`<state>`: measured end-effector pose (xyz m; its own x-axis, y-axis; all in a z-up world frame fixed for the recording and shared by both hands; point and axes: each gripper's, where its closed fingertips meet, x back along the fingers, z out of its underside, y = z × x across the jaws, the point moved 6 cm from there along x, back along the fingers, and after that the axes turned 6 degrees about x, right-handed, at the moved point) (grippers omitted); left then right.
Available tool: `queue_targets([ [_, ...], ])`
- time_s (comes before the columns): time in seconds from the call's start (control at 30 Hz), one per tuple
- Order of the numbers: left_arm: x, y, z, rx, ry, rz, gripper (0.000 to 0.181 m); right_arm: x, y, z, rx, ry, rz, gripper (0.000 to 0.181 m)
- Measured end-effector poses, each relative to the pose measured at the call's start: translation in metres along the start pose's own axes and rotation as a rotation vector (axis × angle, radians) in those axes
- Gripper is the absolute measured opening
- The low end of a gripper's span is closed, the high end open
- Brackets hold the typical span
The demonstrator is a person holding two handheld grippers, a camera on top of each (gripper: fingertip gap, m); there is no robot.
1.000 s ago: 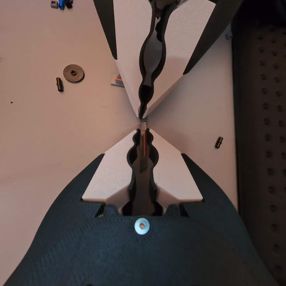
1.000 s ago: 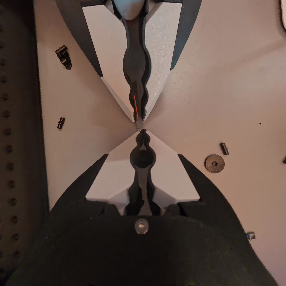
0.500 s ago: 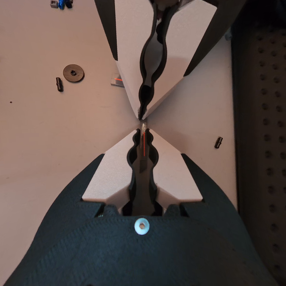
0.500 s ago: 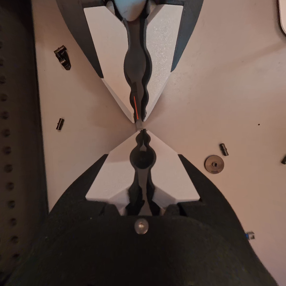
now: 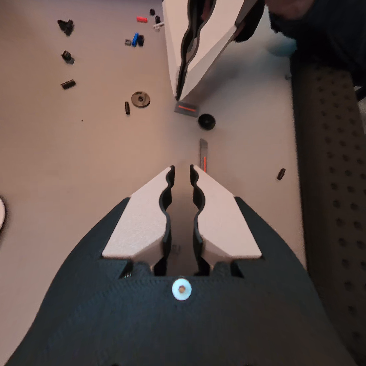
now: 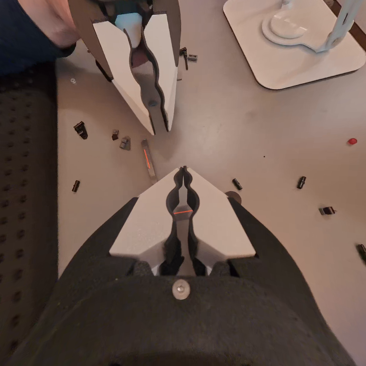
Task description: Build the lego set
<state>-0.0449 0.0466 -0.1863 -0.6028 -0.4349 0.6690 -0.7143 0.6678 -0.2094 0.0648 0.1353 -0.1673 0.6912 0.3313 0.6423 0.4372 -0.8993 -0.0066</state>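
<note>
- left gripper (image 5: pixel 181 168): chunky dark 3D-printed body with visible layer lines, flaring wide toward the camera
- one silver hex screw (image 5: pixel 181 289) sits dead centre on it
- fingers (image 5: pixel 142 213) are white wedges, with wavy black rubbery pads on the inner edges
- right gripper (image 6: pixel 183 168): basically a twin, black textured shell, same screw, same white wedges
- the person wears a dark navy sleeve (image 6: pixel 21 35)

Both wrist cameras look steeply down, facing each other — sharing the table (image 5: pixel 79 158) between them.
</note>
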Motion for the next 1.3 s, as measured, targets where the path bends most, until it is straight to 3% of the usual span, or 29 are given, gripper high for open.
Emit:
queue_targets([
  [0.33, -0.024, -0.017, 0.014, -0.102, 0.153, 0.052, 0.019, -0.004, 0.001, 0.002, 0.019, 0.021, 0.006, 0.000],
  [0.47, -0.028, -0.018, 0.016, -0.111, 0.167, 0.057, 0.007, -0.008, 0.005, 0.002, 0.044, 0.032, -0.009, 0.000],
  [0.6, -0.030, -0.019, 0.013, -0.129, 0.172, 0.040, 0.007, -0.010, 0.008, 0.002, 0.064, 0.034, -0.012, 0.000],
  [1.0, -0.026, -0.020, -0.005, -0.216, 0.081, -0.065, 0.006, -0.024, 0.027, -0.002, 0.204, 0.062, -0.038, 0.019],
  [1.3, -0.023, -0.022, -0.014, -0.157, -0.016, -0.016, 0.006, -0.022, 0.031, -0.007, 0.290, 0.059, 0.014, 0.006],
])
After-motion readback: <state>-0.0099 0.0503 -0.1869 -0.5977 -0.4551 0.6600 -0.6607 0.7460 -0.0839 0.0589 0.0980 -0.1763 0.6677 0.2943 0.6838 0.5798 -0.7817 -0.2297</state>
